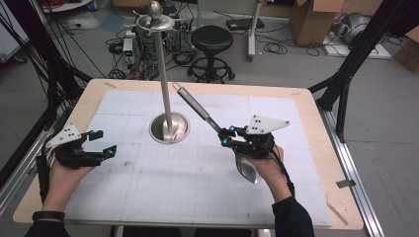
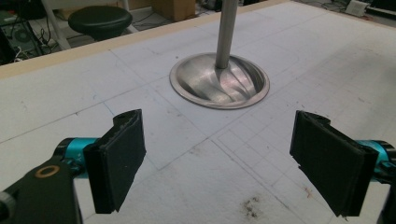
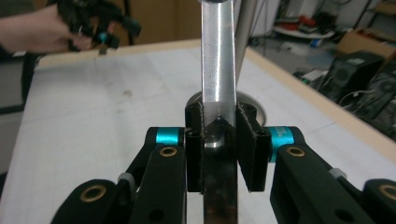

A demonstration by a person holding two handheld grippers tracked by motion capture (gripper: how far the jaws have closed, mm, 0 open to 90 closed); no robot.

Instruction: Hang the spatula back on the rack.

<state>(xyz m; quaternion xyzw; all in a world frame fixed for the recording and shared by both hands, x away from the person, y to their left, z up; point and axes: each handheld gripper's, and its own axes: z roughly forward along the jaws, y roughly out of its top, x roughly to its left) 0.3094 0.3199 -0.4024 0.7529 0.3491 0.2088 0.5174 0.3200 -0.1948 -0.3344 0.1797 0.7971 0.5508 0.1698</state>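
Long polished steel spoon (image 1: 212,123): clamped at the neck between the jaws of the right gripper (image 1: 228,137), raised off the worktop (image 1: 197,197), handle slanting up towards the tall steel stand with a round dished base (image 1: 169,129), bowl hanging beside the person's right hand (image 1: 264,165). In the right gripper view, the flat handle (image 3: 218,70) rises between the closed pads. Left gripper (image 1: 101,143): released, jaws wide apart, nothing between them, held over the white gridded worktop left of the stand base (image 2: 219,81). Black round stool (image 1: 212,39): on the floor beyond the worktop.
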